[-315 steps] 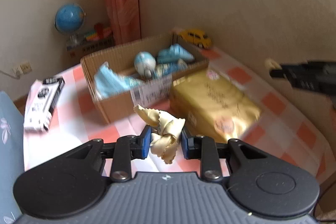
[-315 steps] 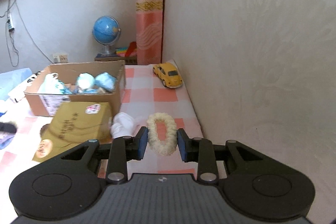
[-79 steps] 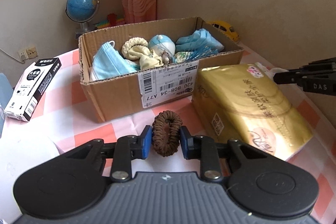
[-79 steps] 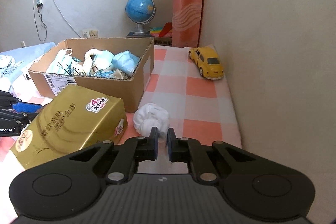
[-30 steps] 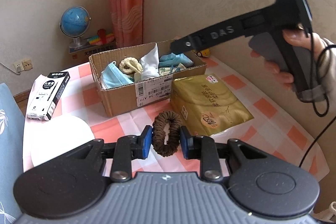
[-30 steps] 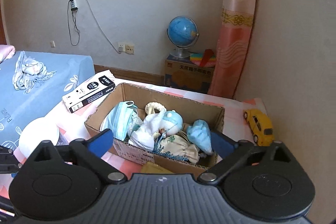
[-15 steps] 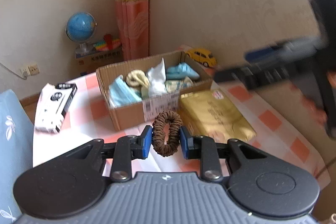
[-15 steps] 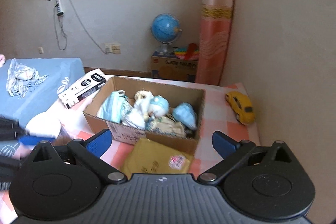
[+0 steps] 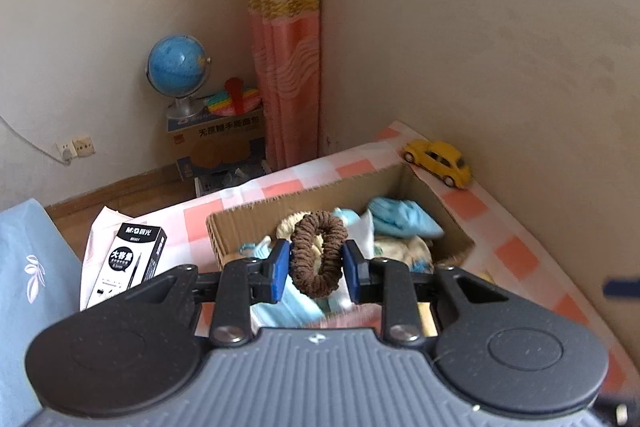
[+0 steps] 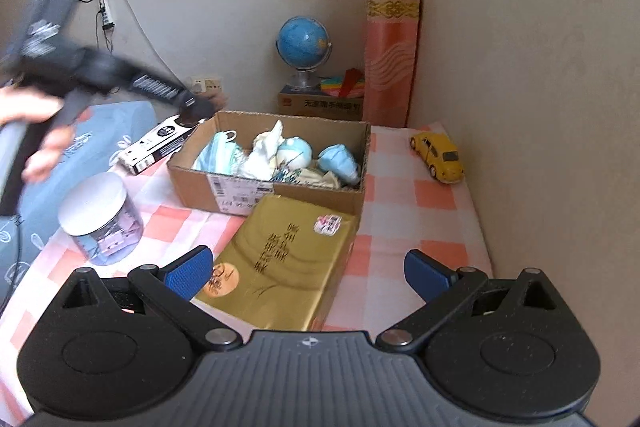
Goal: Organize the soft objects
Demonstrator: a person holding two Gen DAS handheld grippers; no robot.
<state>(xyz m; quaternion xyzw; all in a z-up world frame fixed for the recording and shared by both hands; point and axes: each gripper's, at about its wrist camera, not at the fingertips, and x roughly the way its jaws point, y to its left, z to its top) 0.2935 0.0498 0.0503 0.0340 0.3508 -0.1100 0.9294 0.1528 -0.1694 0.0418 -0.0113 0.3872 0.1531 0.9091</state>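
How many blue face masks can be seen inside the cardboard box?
2. One blue face mask lies at the left end of the cardboard box, another at the right end. More may be hidden under the other soft things.

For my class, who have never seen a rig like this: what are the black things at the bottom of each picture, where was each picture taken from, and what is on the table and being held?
No robot here: a person holds a two-finger gripper in each hand, and a camera on each looks along its fingers. In the left view, the left gripper is shut on a brown scrunchie, above the cardboard box. In the right view, the right gripper is open and empty. On the checked table lie the box of masks and cloths, a gold pack, a jar, a black-and-white carton and a yellow toy car.
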